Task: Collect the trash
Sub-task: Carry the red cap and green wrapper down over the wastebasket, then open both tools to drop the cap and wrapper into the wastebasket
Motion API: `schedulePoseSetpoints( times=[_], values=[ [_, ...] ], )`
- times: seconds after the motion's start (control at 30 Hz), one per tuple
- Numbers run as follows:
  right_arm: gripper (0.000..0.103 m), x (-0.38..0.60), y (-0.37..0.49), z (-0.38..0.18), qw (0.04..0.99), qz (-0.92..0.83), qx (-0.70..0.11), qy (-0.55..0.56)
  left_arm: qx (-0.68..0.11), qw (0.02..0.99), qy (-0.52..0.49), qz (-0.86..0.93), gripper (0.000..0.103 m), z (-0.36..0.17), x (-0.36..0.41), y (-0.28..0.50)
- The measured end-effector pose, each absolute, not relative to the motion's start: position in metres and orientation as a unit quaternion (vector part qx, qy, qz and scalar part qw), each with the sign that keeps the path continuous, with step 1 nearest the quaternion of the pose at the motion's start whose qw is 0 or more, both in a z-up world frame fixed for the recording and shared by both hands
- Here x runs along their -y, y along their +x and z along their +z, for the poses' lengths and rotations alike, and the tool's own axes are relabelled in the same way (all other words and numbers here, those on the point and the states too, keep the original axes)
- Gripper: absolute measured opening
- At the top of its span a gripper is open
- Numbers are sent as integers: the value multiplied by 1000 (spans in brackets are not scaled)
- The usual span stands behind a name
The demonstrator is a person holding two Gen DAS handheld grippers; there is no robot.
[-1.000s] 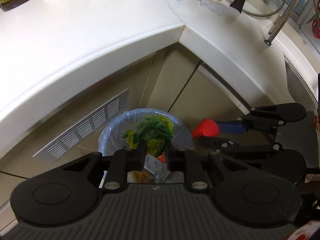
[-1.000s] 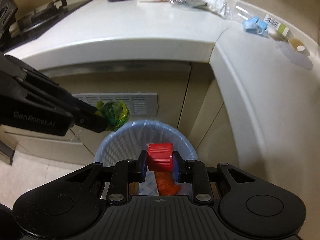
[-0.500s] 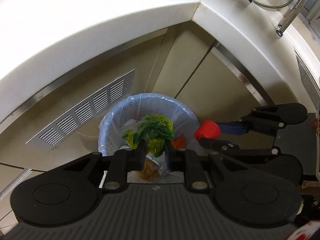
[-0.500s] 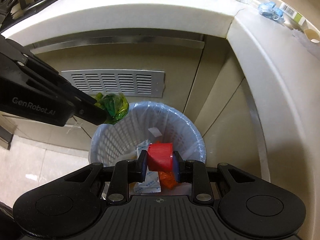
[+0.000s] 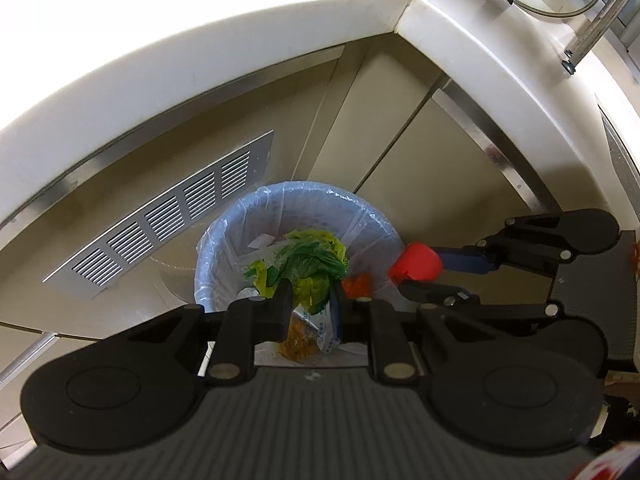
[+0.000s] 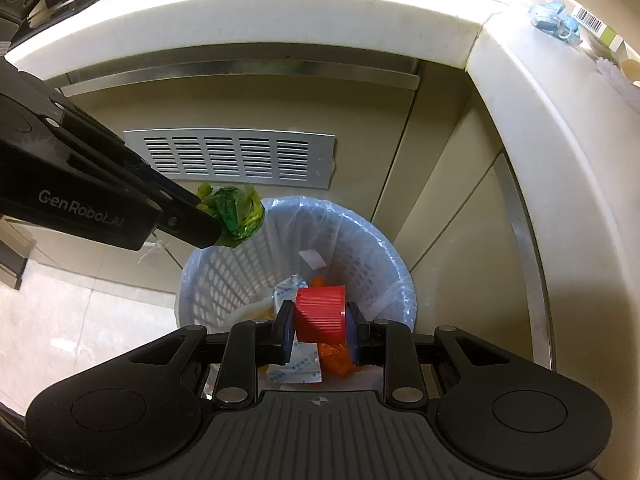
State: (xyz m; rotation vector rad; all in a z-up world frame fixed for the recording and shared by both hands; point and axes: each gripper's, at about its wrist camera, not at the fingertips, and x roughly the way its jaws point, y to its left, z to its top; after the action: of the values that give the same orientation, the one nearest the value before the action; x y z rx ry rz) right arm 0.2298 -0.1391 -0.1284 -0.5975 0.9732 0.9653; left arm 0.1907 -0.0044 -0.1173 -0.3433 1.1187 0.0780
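The left gripper (image 5: 308, 300) is clamped on a crumpled green and yellow wrapper (image 5: 308, 256), its pads pinching the bundle from both sides. In the right wrist view the same wrapper (image 6: 234, 216) hangs at the tip of the left gripper, over the rim of the bin on the side nearest the vent. The right gripper (image 6: 320, 318) is closed on a ribbed red bottle cap (image 6: 320, 314), gripped across its sides between the blue pads. From the left wrist view that cap (image 5: 416, 266) sits over the bin's rim on the opposite side from the wrapper.

Below both grippers stands a white perforated waste basket (image 6: 224, 280) lined with a pale blue plastic bag (image 6: 360, 224). On its bottom lie a white printed sachet (image 6: 294, 368), an orange scrap (image 6: 336, 360) and a small white slip of paper (image 6: 314, 260).

Behind the basket, a silver slatted vent (image 6: 228, 156) is set in the beige cabinet front. Above it runs the white countertop (image 6: 280, 12), turning a corner. Near that corner, on the counter's far stretch, lie a blue crumpled item (image 6: 554, 20) and a barcoded packet (image 6: 592, 24).
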Motion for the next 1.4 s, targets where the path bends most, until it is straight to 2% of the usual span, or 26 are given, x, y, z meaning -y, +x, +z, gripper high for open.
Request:
schedulePoseSetpoints(
  times=[0.77,0.8,0.87,0.9,0.93,1.4],
  values=[
    [26,136,236,-139,725,444,-448,-276,-537,825,-173,40,18,-134,2,207],
    [26,135,236,-139,725,444,-449,-276,-536,825,-174,40,19,-134,2,207],
    [26,135,236,-140,724,443,-451,-275,-530,827,-182,43,32,-135,1,209],
    [26,135,237,-141,723,443,-453,-275,-529,827,-184,46,47,-136,0,210],
    [26,135,237,-141,723,442,-454,-274,-527,828,-184,50,50,-136,-1,211],
    [26,134,239,-144,721,445,-457,-270,-534,822,-184,68,50,-130,-13,183]
  ],
)
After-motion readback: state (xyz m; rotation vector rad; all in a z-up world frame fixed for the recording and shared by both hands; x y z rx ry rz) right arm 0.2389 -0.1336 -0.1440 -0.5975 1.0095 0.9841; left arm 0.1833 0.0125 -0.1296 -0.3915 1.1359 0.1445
